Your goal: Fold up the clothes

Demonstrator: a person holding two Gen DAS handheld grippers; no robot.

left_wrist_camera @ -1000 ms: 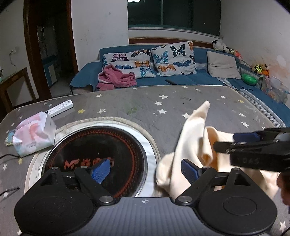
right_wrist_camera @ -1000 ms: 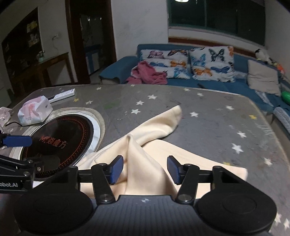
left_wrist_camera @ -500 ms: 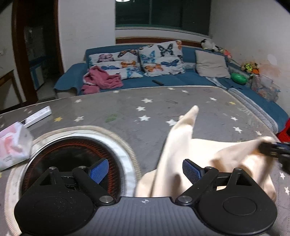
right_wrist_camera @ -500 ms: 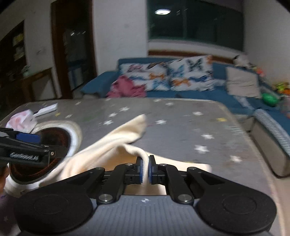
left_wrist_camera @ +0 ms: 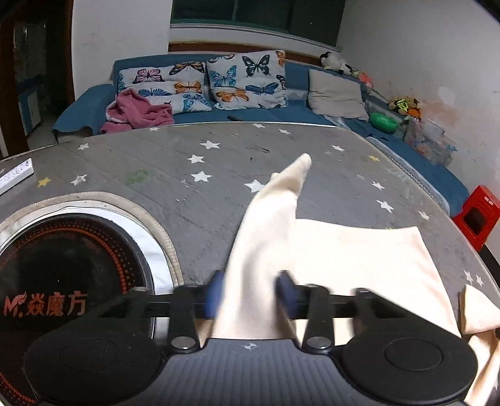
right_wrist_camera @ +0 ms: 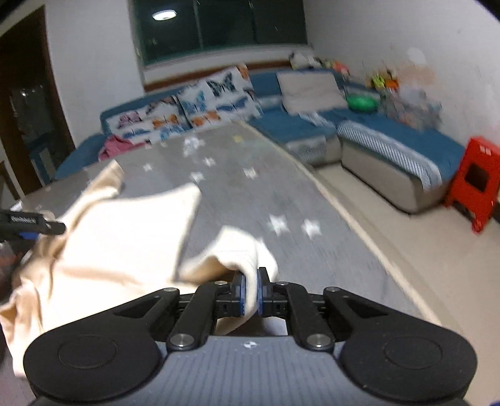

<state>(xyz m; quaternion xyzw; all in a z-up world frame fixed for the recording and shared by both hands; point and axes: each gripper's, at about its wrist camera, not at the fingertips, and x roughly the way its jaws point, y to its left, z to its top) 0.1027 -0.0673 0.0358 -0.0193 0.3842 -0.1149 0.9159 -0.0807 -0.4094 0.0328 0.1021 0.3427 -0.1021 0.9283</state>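
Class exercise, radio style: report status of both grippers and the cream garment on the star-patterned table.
Right gripper shut on cream garment. Left gripper part-closed around a raised fold, blurred, grip unconfirmed. Round cooktop beside the cloth.

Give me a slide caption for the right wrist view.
Right gripper pinches a cream fabric garment above a grey star-printed table.

light: dim indoor, round ceiling lamp (right_wrist_camera: pixel 164 15) mirrored in dark window | blur: heavy motion smear in right view, sharper left | edges: fisheye bending, black corners
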